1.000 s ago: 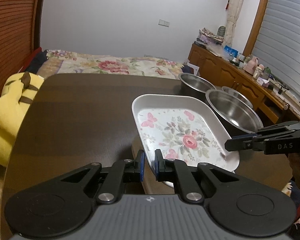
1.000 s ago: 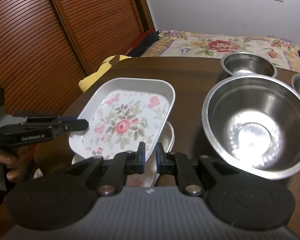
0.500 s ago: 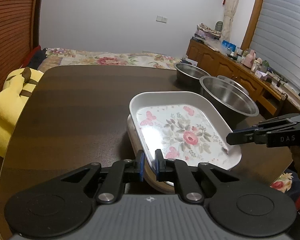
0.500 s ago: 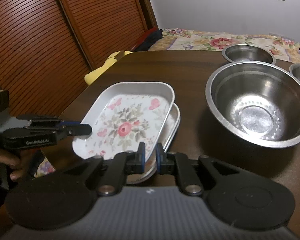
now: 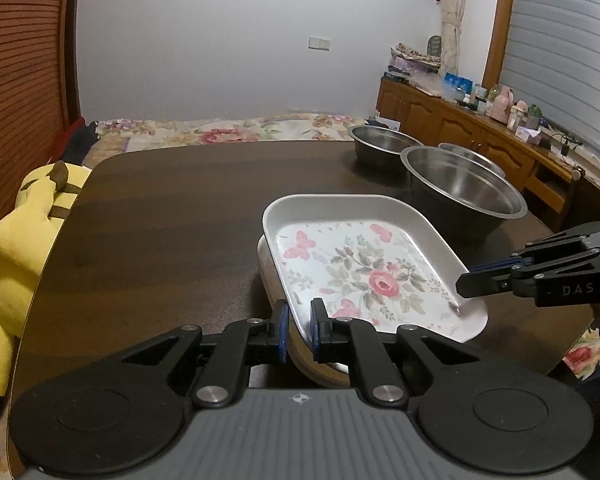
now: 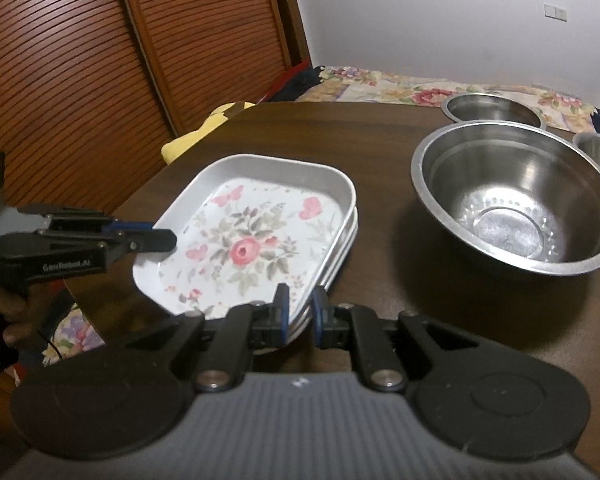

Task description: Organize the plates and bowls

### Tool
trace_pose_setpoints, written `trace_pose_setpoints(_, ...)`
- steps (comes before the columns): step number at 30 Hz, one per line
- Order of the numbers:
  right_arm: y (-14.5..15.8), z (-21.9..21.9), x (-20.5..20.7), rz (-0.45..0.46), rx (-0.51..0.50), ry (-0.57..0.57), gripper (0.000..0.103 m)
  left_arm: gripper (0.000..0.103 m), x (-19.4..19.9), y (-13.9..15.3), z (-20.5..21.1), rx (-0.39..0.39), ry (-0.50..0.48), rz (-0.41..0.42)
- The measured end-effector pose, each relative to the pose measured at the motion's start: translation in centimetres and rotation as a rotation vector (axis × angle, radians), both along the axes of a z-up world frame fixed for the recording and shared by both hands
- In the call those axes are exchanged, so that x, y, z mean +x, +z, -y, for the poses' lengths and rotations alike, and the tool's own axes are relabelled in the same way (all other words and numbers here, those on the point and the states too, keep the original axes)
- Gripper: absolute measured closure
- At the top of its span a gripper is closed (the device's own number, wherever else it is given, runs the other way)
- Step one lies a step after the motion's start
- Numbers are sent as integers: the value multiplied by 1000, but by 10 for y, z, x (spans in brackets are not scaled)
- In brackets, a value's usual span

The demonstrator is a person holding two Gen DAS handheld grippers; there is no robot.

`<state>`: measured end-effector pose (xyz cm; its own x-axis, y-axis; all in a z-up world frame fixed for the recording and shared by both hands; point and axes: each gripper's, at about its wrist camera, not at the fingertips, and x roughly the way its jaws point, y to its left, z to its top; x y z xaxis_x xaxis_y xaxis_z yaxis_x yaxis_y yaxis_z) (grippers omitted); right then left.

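**Inspector A:** While gripped at two opposite rims, white rectangular floral-print metal plate (image 5: 364, 268) found sitting on a stack of similar white plates (image 6: 340, 252) near the front edge of the dark brown wooden table (image 5: 172, 216). Left gripper (image 5: 298, 324) pinched narrow on the plate's near rim; right gripper (image 6: 300, 312) likewise clamped narrow on the opposite rim. Not yet let go.

**Inspector B:** Noted. Risks?

**Inspector A:** Judged two. Uneven release likely to tip the plate off square on the stack, since only thin rims are held. Stack overhanging that front edge on the left gripper's side; a nudge during withdrawal could push it over.

**Inspector B:** Position of the bowls?

**Inspector A:** Large stainless steel bowl (image 6: 516, 204) just right of the plate; smaller steel bowl (image 6: 496, 110) beyond it; third steel bowl (image 6: 598, 152) cut off at the frame edge.

**Inspector B:** Anything unclear?

**Inspector A:** Number of plates beneath impossible to count. Full seating of the top plate unconfirmed, near corner hidden behind the fingers. Yellow plush toy (image 5: 24, 240) left of the table, partly out of frame.
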<state>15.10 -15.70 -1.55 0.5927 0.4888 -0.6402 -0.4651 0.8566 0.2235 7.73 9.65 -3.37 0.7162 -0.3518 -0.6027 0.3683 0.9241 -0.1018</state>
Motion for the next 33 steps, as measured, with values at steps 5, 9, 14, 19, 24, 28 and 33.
trace_pose_setpoints(5, -2, 1, 3, 5, 21, -11, 90, 89, 1, -4, 0, 3, 7, 8)
trace_pose_setpoints(9, -4, 4, 4, -1, 56, -25, 90, 89, 0, -6, -1, -1, 9, 10)
trace_pose_setpoints(14, -6, 7, 2, -5, 91, -39, 90, 89, 0, -10, 0, 1, 9, -1)
trace_pose_setpoints(19, -6, 7, -1, -3, 97, -41, 90, 89, 2, -9, -4, -10, 20, -2)
trace_pose_setpoints(24, -2, 8, -3, 18, 84, -40, 90, 89, 2, -6, -3, -8, 24, 10)
trace_pose_setpoints(28, 6, 12, -4, 47, 87, -43, 90, 89, 4, -2, -3, -9, 23, 22)
trace_pose_setpoints(33, 24, 24, -7, 113, 86, -65, 90, 89, 6, 11, 2, -14, 19, 54)
